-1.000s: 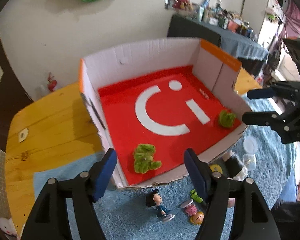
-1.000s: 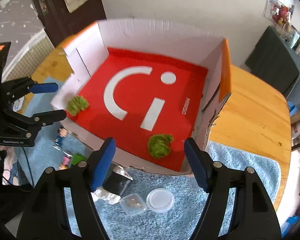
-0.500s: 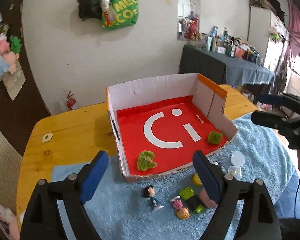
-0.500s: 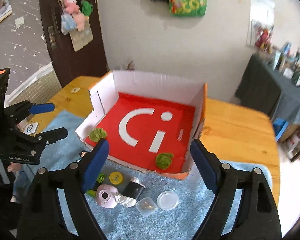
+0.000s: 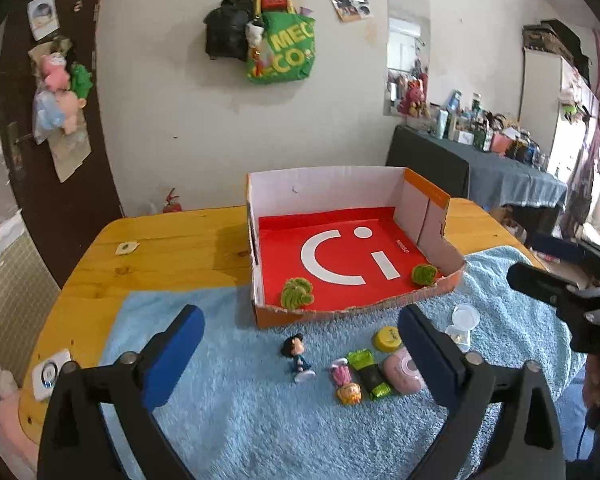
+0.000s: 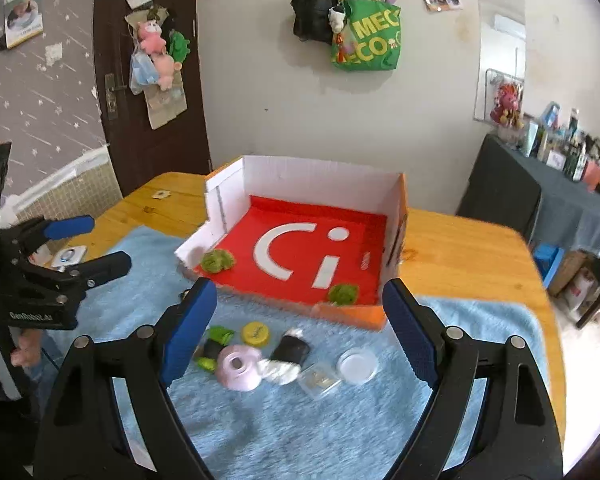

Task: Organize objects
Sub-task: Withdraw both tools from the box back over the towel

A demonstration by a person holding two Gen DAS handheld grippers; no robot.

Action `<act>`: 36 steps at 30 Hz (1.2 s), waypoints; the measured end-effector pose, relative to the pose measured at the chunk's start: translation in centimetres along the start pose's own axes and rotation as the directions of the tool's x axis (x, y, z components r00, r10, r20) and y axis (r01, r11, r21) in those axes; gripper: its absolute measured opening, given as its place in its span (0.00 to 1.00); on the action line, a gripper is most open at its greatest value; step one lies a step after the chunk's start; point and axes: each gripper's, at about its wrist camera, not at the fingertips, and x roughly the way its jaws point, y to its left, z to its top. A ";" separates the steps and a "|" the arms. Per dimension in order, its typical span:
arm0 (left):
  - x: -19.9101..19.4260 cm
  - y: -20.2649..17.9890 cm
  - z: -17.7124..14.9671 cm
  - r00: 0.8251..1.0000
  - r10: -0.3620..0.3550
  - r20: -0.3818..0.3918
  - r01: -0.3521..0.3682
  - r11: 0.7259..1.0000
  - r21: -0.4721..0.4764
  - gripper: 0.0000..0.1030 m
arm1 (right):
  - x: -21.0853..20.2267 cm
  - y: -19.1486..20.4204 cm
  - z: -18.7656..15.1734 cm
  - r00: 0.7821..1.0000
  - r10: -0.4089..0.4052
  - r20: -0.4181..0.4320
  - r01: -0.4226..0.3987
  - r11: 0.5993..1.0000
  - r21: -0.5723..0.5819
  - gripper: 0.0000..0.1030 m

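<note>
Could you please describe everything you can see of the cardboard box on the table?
The cardboard box is a shallow open tray with white inner walls, orange outer faces and a red floor printed with a white "Ci"-like logo. Its low front edge looks torn and ragged. It sits upright on the wooden table, its front resting on the blue towel. Two green fuzzy toys lie inside near the front corners. Neither gripper touches it.

You're in a lived-in home: beyond your jaws, a green tote bag hangs on the wall, plush toys on the door.
</note>
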 end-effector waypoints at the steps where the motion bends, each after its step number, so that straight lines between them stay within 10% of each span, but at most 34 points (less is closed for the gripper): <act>1: -0.2 0.1 -0.6 1.000 0.005 0.007 -0.005 1.000 -0.014 1.00 | -0.2 0.2 -0.5 1.000 -0.008 0.011 0.008 1.000 0.008 0.83; 36: 3.6 -1.0 -11.2 0.991 0.058 -0.118 -0.068 0.994 -0.089 1.00 | 5.2 1.8 -11.8 0.989 -0.106 -0.100 0.113 0.991 0.069 0.93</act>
